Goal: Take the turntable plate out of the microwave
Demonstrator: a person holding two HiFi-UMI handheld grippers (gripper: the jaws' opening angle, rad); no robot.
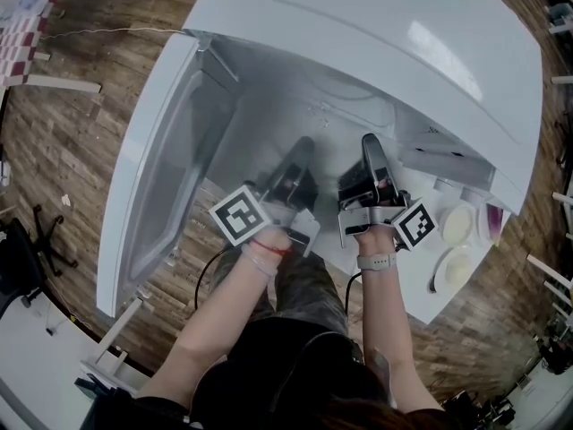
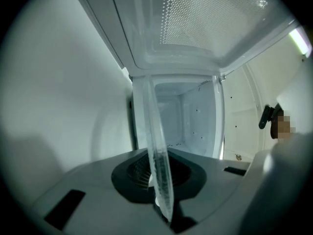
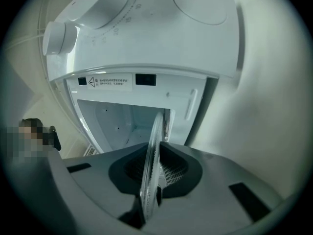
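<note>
Evidently mid-task: the glass turntable plate (image 2: 159, 173) sits at the microwave (image 1: 376, 43) mouth, seemingly not yet clear. At its 6 o'clock, the left gripper (image 1: 303, 149) and right gripper (image 1: 371, 146) have their fingers clamped narrowly on its rim.

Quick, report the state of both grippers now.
Left gripper: closed on the rim of the glass turntable plate.
Right gripper: closed on the same plate's rim.

I see a white table (image 1: 417, 299) carrying the microwave (image 1: 385, 52) — pale round dishes (image 1: 457, 224) at its four o'clock.
</note>
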